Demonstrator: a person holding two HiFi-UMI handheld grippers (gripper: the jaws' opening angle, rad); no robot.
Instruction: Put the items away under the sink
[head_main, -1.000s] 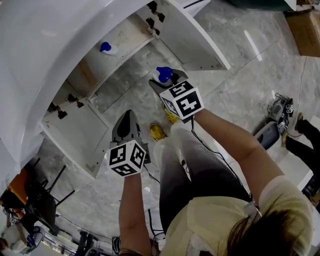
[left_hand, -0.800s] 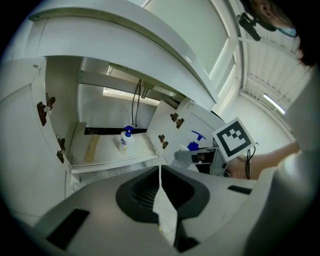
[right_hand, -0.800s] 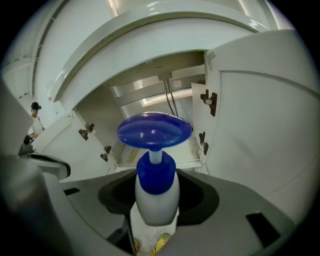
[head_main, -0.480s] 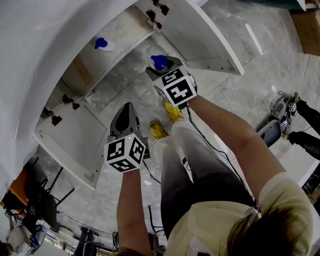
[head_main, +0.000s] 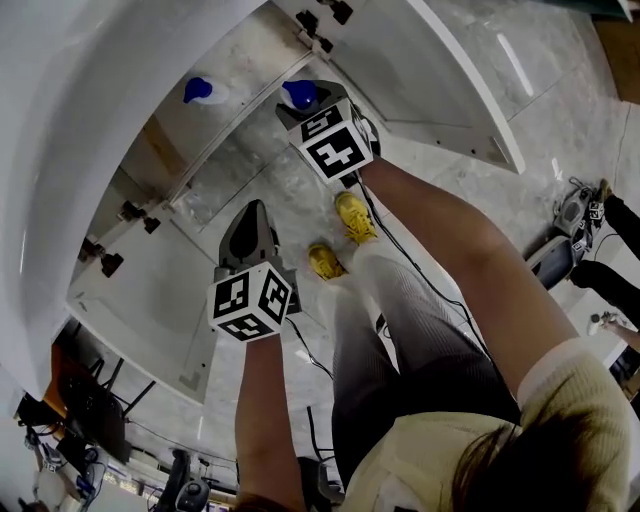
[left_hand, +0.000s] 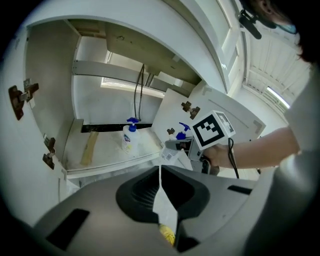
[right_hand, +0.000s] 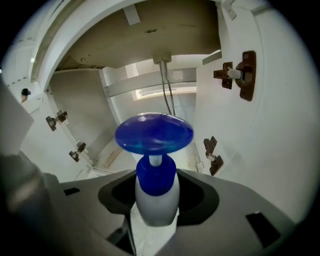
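Pump bottle (right_hand: 155, 197): standing upright between the jaws of the right gripper (head_main: 303, 110), which is clamping its white body just below the blue collar. It is hanging in front of the open cabinet, not yet inside.
Slip risk: the smooth, rounded plastic is probably giving the pads little bite, so tilting on the way in could be letting the bottle slide or twist.
Snag risk: the broad blue pump head is projecting above the jaws and may be catching the cabinet's upper edge or the hoses (right_hand: 166, 95) ahead.
Collision risk: a second pump bottle (left_hand: 129, 138) is standing on the pale, matt cabinet floor (left_hand: 102, 152) ahead of the gripper, and a careless set-down would be knocking it over.
Door (right_hand: 265, 130): a flat, glossy white panel carrying dark metal hinges (right_hand: 239, 74), lying to the gripper's right.
Left gripper (left_hand: 161, 172): jaws pressing together on nothing, idling beside the right one.
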